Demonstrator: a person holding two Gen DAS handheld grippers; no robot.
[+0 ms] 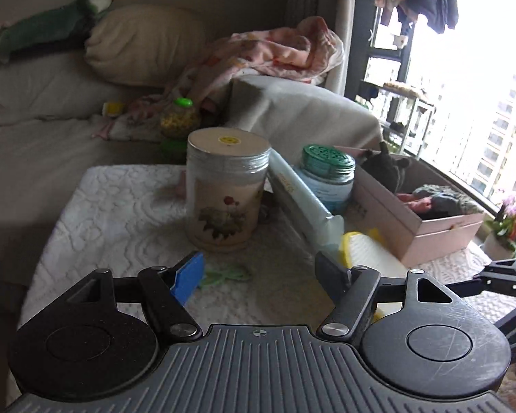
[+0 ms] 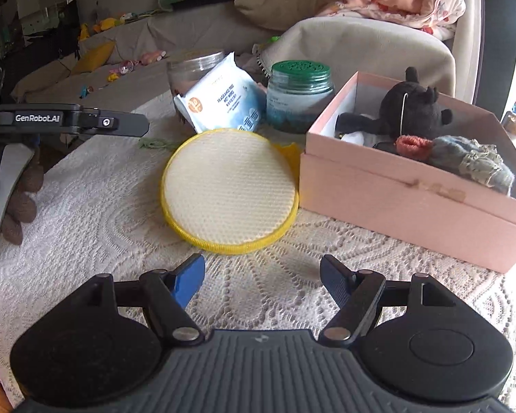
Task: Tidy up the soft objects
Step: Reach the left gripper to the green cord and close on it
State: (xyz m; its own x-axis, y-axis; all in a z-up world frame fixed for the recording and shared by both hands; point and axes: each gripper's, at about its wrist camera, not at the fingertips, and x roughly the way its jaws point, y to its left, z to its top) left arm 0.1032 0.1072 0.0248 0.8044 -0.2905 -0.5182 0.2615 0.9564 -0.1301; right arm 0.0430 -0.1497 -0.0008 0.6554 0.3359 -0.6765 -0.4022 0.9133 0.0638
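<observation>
A round cream pad with a yellow rim [image 2: 228, 189] lies flat on the lace tablecloth, just ahead of my right gripper [image 2: 263, 270], which is open and empty. To its right stands a pink box [image 2: 412, 203] holding a black plush toy [image 2: 412, 110], an orange-red piece [image 2: 412, 144] and a grey-blue fabric item [image 2: 471, 158]. My left gripper [image 1: 259, 270] is open and empty, low over the cloth before a floral canister [image 1: 223, 189]. A small green tie [image 1: 227, 273] lies between its fingers' line. The pad's edge [image 1: 364, 247] shows to its right.
A wipes pack [image 2: 223, 99], a green-lidded jar [image 2: 299, 96] and a clear jar [image 2: 192, 72] stand behind the pad. A gloved hand [image 2: 20, 199] holds the left gripper [image 2: 136, 125] at the table's left. Behind is a sofa with a beige pillow [image 1: 144, 44], a green plush [image 1: 44, 31] and a pink blanket [image 1: 275, 48].
</observation>
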